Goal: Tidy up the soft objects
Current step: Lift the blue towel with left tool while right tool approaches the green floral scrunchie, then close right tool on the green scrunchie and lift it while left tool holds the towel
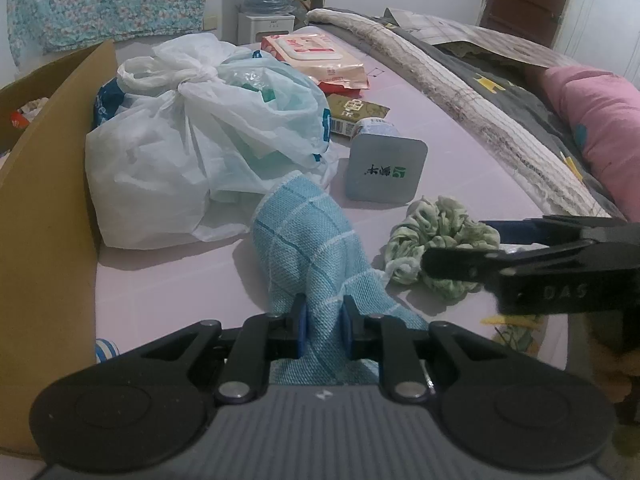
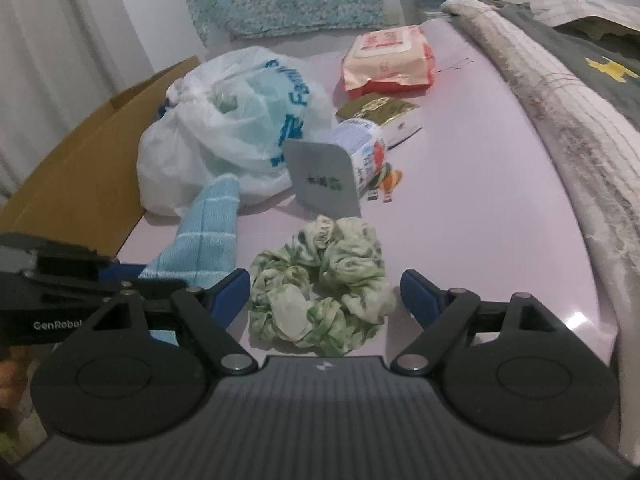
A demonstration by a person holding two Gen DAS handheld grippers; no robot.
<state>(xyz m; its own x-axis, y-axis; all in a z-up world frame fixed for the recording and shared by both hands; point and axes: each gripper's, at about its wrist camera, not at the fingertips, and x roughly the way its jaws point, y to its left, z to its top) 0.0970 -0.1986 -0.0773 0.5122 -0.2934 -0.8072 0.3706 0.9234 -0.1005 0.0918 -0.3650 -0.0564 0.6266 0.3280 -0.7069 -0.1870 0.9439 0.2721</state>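
My left gripper point(image 1: 323, 312) is shut on a light blue checked cloth point(image 1: 308, 248), which lies bunched on the pale pink surface; the cloth also shows in the right wrist view point(image 2: 208, 240). A green and white scrunchie point(image 2: 320, 288) lies between the open jaws of my right gripper point(image 2: 323, 286), which hovers just over it. The scrunchie also shows in the left wrist view point(image 1: 436, 236), with the right gripper's fingers point(image 1: 460, 268) across it. In the right wrist view the left gripper point(image 2: 132, 286) comes in from the left edge.
A knotted white plastic bag point(image 1: 192, 136) sits behind the cloth. A grey-lidded cup point(image 1: 384, 164), a gold packet point(image 1: 356, 110) and a wet-wipes pack point(image 1: 316, 56) lie further back. A cardboard box wall point(image 1: 48, 200) stands left. Folded blankets point(image 1: 500, 92) and a pink pillow point(image 1: 600, 120) lie right.
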